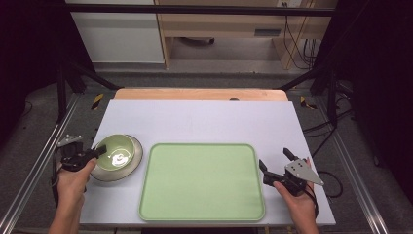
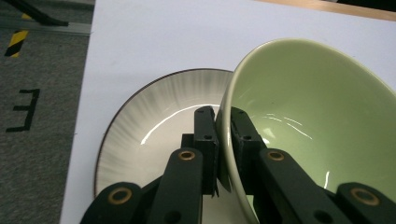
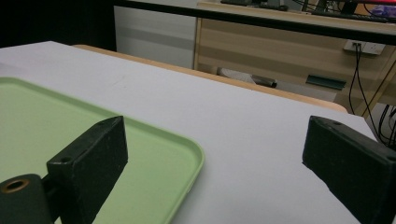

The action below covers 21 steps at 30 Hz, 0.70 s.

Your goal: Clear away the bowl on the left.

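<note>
step: bowl gripped, lift pending | left gripper (image 2: 223,122): jaws clamped on near rim of glossy green ceramic bowl (image 1: 115,151), which sits in striped grey plate (image 2: 154,112) beneath the jaws | right gripper (image 1: 276,162): jaws wide apart, idle beside flat green plastic tray (image 1: 202,180) | next: likely raise bowl clear, carry toward tray

Tray (image 1: 202,183) sits centre-front on the table (image 1: 204,119). Plate (image 1: 134,168) just left of the tray, near its far-left corner, close but apart. Bowl (image 1: 116,151) on the plate. Left gripper (image 1: 100,151) at the bowl's left rim, rim between its jaws, one inside, one outside. Right gripper (image 1: 275,160) just off the tray's right edge, over bare table. Shelving behind the table's far edge.
</note>
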### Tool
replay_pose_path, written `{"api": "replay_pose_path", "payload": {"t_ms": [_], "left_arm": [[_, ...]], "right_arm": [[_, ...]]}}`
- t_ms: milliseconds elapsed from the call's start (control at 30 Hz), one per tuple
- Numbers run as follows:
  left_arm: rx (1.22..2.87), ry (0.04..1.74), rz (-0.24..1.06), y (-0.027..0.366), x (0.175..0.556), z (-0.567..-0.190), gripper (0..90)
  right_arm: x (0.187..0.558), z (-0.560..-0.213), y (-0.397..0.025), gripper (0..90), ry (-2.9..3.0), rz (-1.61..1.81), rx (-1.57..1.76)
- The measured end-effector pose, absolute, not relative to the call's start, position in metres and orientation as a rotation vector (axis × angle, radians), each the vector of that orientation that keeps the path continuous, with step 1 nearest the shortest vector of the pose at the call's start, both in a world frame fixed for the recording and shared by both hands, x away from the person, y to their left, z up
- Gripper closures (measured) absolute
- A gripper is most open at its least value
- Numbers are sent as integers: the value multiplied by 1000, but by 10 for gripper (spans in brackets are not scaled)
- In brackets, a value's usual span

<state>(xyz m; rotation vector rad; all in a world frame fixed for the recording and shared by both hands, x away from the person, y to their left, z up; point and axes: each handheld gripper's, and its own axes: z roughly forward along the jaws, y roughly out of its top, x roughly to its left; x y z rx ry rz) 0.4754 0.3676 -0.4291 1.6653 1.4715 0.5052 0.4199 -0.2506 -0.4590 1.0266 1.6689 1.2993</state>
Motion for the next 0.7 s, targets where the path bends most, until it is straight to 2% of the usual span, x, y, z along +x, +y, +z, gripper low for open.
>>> {"api": "replay_pose_path", "payload": {"t_ms": [700], "left_arm": [[1743, 1321, 432, 315, 473, -417, 833]], "right_arm": [[420, -459, -250, 70, 1670, 1302, 1017]]}}
